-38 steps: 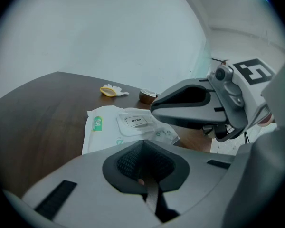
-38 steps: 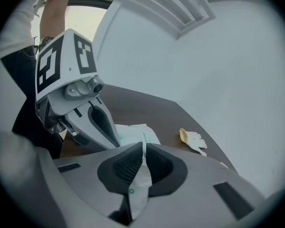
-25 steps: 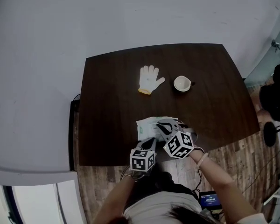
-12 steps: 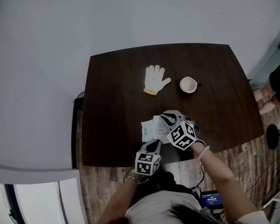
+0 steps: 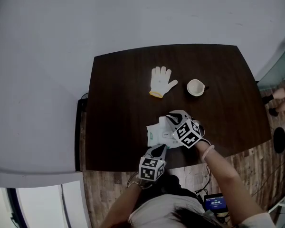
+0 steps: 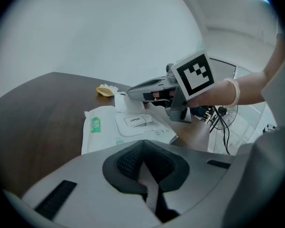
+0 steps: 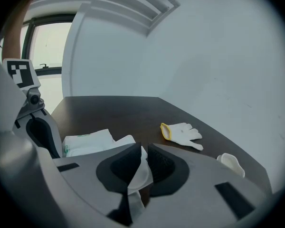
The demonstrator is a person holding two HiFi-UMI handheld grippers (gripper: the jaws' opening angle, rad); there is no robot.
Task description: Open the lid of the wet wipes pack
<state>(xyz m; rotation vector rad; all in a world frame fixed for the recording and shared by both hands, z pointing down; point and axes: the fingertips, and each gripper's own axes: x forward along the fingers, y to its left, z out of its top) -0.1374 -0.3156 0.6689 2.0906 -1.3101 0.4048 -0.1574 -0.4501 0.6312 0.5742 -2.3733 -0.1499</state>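
Observation:
The wet wipes pack (image 5: 157,133) (image 6: 102,129) lies near the table's front edge. My left gripper (image 5: 160,149) (image 6: 143,148) is at its near edge, shut on the thin pale rim of the pack. My right gripper (image 5: 169,119) (image 7: 142,152) reaches over the pack's right side. The white lid (image 6: 128,103) (image 7: 138,172) stands raised between its jaws, which are opening while the pads still touch it. Under the raised lid, a label reading OPEN (image 6: 134,120) lies flat on the pack's top.
A white work glove (image 5: 162,81) (image 7: 180,133) with a yellow cuff and a small white cup (image 5: 195,87) (image 7: 230,163) lie farther back on the dark wooden table (image 5: 118,94). The person's body is close to the front edge.
My right gripper has moved from the pack's near right part toward its far side, taking the white lid up with it. The left gripper has stayed on the pack's near edge.

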